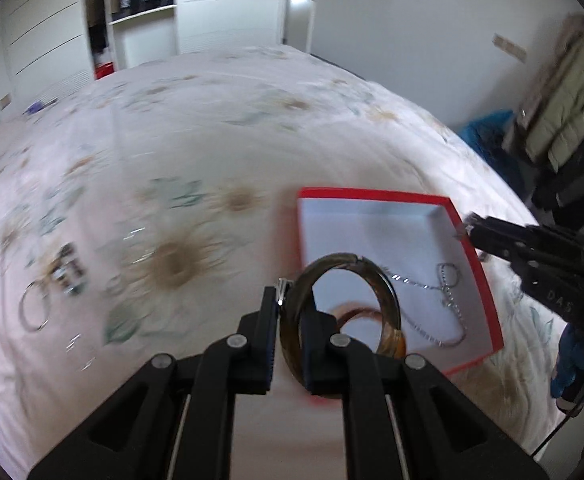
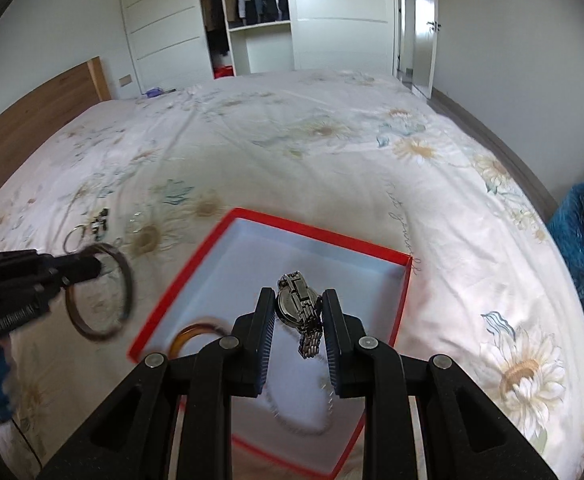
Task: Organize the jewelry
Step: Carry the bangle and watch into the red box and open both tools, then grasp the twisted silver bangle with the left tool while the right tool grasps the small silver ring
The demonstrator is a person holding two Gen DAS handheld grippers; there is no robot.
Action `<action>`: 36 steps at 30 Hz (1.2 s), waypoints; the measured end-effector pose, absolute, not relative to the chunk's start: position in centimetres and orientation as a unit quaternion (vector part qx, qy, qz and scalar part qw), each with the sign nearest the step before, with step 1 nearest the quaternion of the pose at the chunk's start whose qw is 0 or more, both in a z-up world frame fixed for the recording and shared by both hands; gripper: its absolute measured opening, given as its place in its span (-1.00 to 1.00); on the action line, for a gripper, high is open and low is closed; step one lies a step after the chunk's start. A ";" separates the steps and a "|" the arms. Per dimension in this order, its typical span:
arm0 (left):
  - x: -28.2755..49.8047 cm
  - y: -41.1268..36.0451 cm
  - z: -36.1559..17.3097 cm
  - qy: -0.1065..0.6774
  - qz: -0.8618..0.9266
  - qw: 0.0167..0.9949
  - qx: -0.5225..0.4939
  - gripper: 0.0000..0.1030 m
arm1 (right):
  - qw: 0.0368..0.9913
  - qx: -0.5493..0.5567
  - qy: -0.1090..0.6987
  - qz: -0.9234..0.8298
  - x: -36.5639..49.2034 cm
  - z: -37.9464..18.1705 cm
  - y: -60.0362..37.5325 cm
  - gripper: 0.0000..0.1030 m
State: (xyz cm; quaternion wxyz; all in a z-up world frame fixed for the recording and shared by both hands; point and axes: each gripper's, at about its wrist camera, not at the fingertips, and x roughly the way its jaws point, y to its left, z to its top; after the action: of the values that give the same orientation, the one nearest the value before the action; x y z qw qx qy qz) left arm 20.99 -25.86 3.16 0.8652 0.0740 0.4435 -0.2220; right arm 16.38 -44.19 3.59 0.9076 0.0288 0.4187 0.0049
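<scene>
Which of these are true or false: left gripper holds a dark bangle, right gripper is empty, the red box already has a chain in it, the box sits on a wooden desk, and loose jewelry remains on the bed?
1. The left gripper holds a dark bangle. True.
2. The right gripper is empty. False: it grips a metal watch.
3. The red box already contains a silver chain. True.
4. The box sits on a wooden desk. False: it lies on the floral bedspread.
5. Loose jewelry remains on the bedspread. True.
</scene>
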 end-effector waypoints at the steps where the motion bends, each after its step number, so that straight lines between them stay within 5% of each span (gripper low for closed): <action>1: 21.6 -27.3 2.4 0.447 -0.226 0.861 0.083 -0.81 | 0.905 0.028 0.424 0.005 17.0 3.0 -44.4 -0.55; 20: 25.7 -33.2 -4.7 0.470 -0.198 0.846 0.154 -0.72 | 0.874 -0.005 0.485 -0.026 23.4 -3.6 -46.2 -0.46; 23: 25.3 -32.7 -3.9 0.473 -0.214 0.845 0.132 -0.61 | 0.876 -0.001 0.481 -0.032 22.8 -2.9 -46.4 -0.42; 25: 24.5 -32.1 -2.8 0.464 -0.222 0.849 0.120 -0.27 | 0.881 0.002 0.472 -0.032 22.0 -1.8 -46.3 -0.40; 28: 23.4 -30.7 -0.8 0.451 -0.229 0.857 0.099 -0.08 | 0.890 0.004 0.454 -0.035 20.5 0.5 -45.8 -0.39; 36: 21.8 -23.1 3.0 0.438 -0.202 0.875 0.048 -0.07 | 0.911 0.001 0.413 -0.003 17.4 6.1 -40.5 -0.39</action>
State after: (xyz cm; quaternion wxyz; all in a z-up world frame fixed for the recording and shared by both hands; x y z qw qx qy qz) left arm 21.83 -23.10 3.04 0.8748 0.0485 0.4378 -0.2019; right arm 17.41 -40.55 6.14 0.9108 0.0014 0.4129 -0.0034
